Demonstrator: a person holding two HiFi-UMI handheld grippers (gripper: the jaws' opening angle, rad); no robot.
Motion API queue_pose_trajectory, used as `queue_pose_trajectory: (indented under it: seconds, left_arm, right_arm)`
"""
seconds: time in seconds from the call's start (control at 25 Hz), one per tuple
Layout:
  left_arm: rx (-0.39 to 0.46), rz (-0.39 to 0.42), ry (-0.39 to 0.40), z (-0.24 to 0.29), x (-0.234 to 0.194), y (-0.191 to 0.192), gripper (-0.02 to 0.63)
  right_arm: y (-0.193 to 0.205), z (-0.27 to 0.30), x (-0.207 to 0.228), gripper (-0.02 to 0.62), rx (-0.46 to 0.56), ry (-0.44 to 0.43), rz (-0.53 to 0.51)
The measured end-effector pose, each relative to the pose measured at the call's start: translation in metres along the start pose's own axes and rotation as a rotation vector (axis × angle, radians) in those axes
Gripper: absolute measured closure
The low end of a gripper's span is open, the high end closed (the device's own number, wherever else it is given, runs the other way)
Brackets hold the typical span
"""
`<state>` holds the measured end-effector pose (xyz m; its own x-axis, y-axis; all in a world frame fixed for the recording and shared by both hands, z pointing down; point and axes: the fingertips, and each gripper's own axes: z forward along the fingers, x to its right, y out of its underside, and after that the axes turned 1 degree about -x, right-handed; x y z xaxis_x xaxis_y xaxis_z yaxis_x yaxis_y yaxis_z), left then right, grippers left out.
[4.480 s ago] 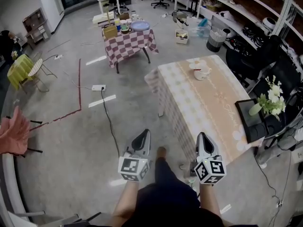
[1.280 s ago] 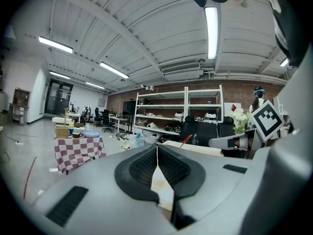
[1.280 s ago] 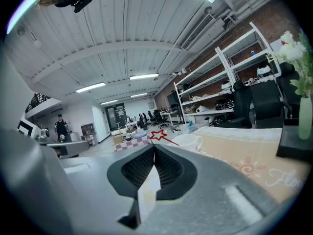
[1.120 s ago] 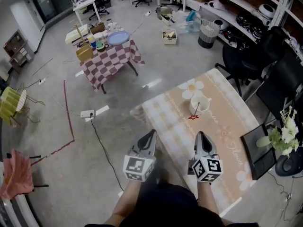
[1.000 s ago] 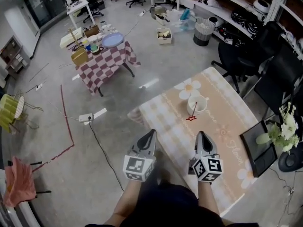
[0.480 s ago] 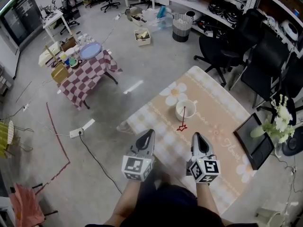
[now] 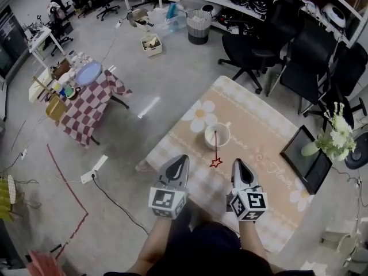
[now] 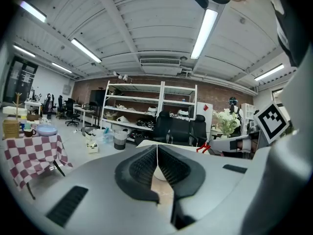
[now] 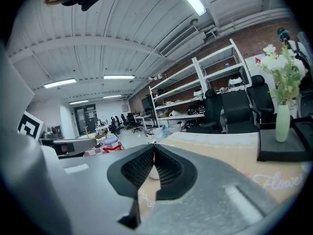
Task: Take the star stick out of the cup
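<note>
Left gripper (image 7: 177, 158): jaws pressed together, nothing between them; tip over near edge of beige daisy-print tablecloth (image 7: 259, 122).
Right gripper (image 7: 238, 162): jaws together too, empty.
White cup (image 7: 217, 135): upright on tablecloth, ahead of both grippers.
Thin red star stick (image 7: 216, 148): one end in cup, leaning over rim; star end lies between gripper tips, untouched.

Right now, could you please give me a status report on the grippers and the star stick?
Left gripper and right gripper shut, empty, short of the cup. Star stick in cup, star end leaning out toward them. Nothing in between.
</note>
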<state>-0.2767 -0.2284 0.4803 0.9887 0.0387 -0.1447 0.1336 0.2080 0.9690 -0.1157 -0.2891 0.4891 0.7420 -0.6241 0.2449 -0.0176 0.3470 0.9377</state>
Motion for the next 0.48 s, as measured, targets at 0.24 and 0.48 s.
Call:
queue_pose_trajectory:
  seconds: [0.24, 0.48]
  left_arm:
    - [-0.018, 0.010, 0.081, 0.024, -0.004, -0.006, 0.594]
    - [-0.021, 0.020, 0.165, 0.048, -0.003, -0.012, 0.594]
  right_arm:
    - [-0.005, 0.007, 0.008, 0.594, 0.014, 0.080, 0.019]
    - [-0.012, 0.012, 0.014, 0.594, 0.036, 0.148, 0.029]
